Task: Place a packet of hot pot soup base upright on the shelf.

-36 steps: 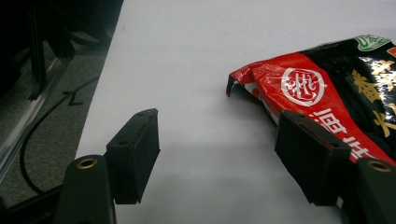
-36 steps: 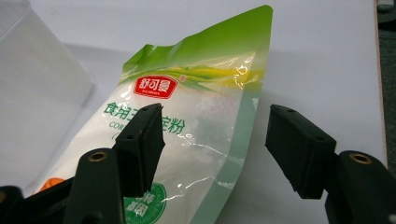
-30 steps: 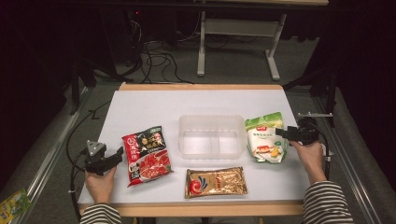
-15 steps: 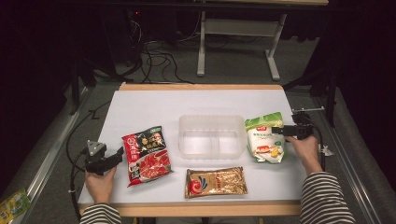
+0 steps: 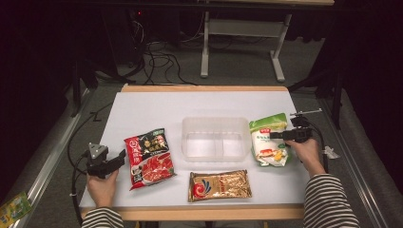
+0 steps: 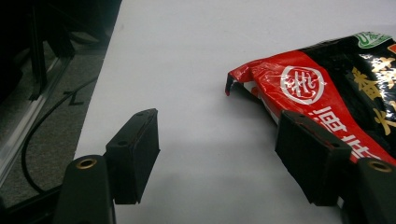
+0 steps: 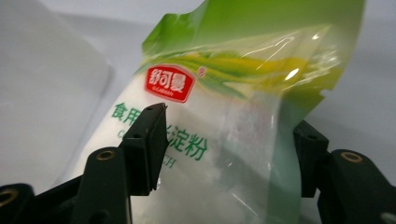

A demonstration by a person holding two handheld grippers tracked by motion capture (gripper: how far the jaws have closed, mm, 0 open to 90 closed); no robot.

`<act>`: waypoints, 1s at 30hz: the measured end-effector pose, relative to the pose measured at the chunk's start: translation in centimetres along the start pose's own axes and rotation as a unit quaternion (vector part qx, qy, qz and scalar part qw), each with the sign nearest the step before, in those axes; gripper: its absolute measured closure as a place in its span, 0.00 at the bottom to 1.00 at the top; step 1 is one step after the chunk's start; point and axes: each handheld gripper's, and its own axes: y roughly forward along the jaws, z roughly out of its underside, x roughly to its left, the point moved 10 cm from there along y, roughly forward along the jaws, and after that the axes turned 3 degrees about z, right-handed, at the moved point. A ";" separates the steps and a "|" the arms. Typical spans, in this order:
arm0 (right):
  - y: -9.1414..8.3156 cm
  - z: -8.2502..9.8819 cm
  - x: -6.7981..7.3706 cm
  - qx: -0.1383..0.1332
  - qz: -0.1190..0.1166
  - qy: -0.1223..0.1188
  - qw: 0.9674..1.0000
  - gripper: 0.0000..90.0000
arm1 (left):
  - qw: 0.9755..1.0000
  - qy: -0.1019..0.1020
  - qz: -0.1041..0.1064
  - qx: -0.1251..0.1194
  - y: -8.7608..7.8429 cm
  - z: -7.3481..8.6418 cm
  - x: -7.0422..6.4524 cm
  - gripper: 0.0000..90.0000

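A green-and-white starch bag (image 5: 268, 140) lies right of a clear two-compartment container (image 5: 215, 120). My right gripper (image 5: 281, 135) reaches over the bag's right side. In the right gripper view the bag (image 7: 233, 154) lies between the jaws of this gripper (image 7: 229, 121), which have just been closing but still stand wide without pinching it. A red-and-black hotpot packet (image 5: 149, 156) lies left of the container. My left gripper (image 5: 119, 159) rests open just left of that packet. In the left gripper view this gripper (image 6: 217, 121) has bare table between its jaws, and the packet (image 6: 336, 88) is behind the right jaw.
A brown-gold packet (image 5: 219, 185) lies near the front edge of the white table (image 5: 157, 107). A small green packet (image 5: 14, 206) lies on the floor at the lower left. Cables and a metal table frame (image 5: 205, 47) stand beyond the far edge.
My right gripper has slid left and slightly down, from beside the starch bag to over its right side. The left gripper has stayed put.
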 end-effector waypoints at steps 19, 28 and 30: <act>-0.6 1.5 2.6 0.064 -0.062 -0.050 0.995 0.73 | 1.000 0.001 0.000 -0.002 0.0 0.0 0.0 0.35; -1.2 1.7 3.4 0.068 -0.079 -0.071 0.992 0.91 | 1.000 0.001 0.001 -0.001 0.0 0.0 0.0 0.35; -1.6 1.6 3.6 0.059 -0.082 -0.068 0.993 0.94 | 1.000 0.000 0.001 -0.002 0.0 0.0 0.0 0.35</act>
